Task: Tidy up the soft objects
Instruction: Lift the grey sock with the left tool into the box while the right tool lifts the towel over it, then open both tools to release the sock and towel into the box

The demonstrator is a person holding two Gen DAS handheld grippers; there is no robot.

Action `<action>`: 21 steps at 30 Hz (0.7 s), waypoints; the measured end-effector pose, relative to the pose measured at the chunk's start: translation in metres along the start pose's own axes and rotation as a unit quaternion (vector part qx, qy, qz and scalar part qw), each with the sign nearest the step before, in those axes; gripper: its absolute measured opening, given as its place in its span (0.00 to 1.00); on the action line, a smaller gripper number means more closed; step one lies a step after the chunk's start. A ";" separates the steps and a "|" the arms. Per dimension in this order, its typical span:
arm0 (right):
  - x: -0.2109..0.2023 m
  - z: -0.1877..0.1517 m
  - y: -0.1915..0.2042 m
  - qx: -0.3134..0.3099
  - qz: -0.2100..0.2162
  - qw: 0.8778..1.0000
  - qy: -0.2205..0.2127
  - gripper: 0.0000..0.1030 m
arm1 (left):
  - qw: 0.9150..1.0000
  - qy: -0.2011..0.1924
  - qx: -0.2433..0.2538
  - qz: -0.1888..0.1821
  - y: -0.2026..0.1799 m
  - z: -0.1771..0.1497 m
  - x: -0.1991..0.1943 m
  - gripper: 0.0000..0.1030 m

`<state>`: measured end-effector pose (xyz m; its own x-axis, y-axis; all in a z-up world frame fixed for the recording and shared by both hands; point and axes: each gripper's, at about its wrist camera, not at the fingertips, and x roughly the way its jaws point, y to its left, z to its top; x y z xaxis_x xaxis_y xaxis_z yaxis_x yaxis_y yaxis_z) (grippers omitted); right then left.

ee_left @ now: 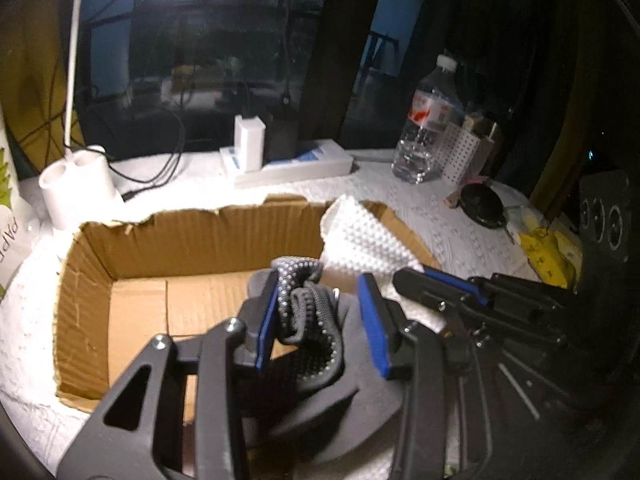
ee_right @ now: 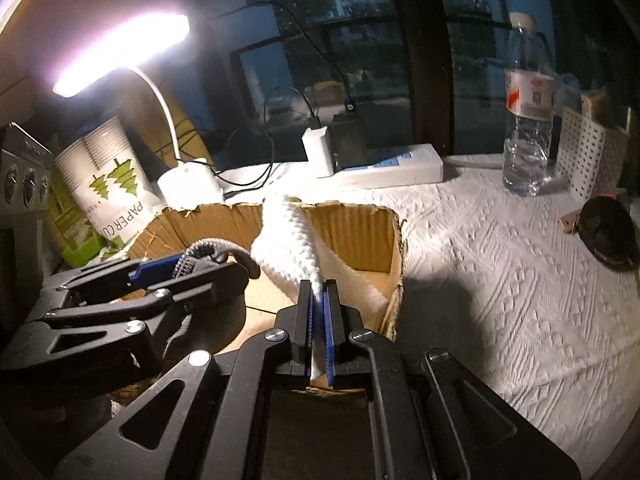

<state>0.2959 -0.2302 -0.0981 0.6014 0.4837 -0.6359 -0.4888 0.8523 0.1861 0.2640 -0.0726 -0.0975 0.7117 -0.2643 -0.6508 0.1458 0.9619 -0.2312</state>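
An open cardboard box (ee_left: 192, 240) sits on the white textured cloth. My left gripper (ee_left: 320, 316) hangs over the box with its jaws apart; a grey dotted fabric piece (ee_left: 308, 320) is draped between the pads and over the left finger. From the right wrist view the left gripper (ee_right: 192, 268) shows at left with the grey fabric (ee_right: 216, 250) on it. My right gripper (ee_right: 318, 304) is shut on a white knobbly cloth (ee_right: 286, 240) that stands up over the box's (ee_right: 360, 240) right part. The white cloth (ee_left: 360, 236) also shows in the left wrist view.
A white desk lamp (ee_right: 124, 52) with its base (ee_left: 76, 184), a power strip (ee_left: 292, 164) with plugs and cables, a water bottle (ee_right: 528, 120), a perforated white holder (ee_right: 588, 152), a paper cup pack (ee_right: 108, 184), a black round object (ee_right: 608, 232) and yellow packets (ee_left: 548, 252) surround the box.
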 end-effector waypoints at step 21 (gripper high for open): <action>-0.038 -0.002 0.004 0.012 -0.042 0.999 -0.020 0.42 | 0.999 -0.031 0.002 0.017 0.002 -0.005 -0.049 0.51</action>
<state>0.2703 -0.2450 -0.0746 0.6642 0.4181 -0.6197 -0.4208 0.8943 0.1522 0.2257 -0.0586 -0.0696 0.7578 -0.2271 -0.6118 0.1239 0.9705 -0.2068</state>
